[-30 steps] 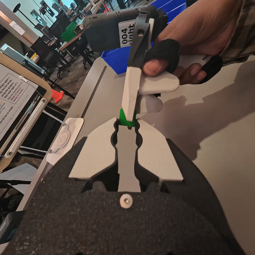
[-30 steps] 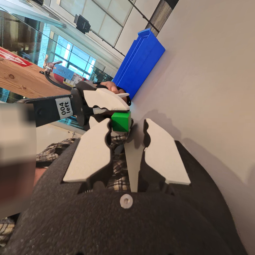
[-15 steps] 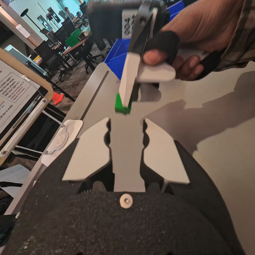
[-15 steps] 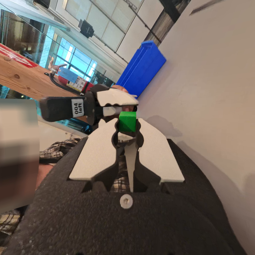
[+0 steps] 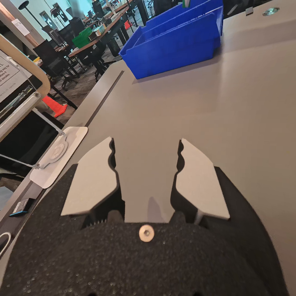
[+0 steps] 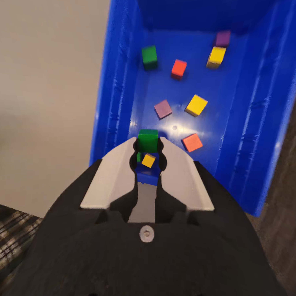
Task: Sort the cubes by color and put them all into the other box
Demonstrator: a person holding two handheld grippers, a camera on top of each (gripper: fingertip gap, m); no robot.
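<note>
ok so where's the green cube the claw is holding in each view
Left wrist view: only a green sliver at the very top edge, right of centre, the held green cube above the far blue box.
Right wrist view: centre, clamped between the right claw tips, over the near left part of the box.
Shared landmark: the blue box.

Left tool (image 5: 146, 141) spread wide; right tool (image 6: 148, 141) apparently clamped.

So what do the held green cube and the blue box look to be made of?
Green cube: probably painted wood, given its matte, even colour and crisp edges; plastic is possible. Blue box: moulded plastic, glossy, with ribbed walls and glare on its floor.
</note>
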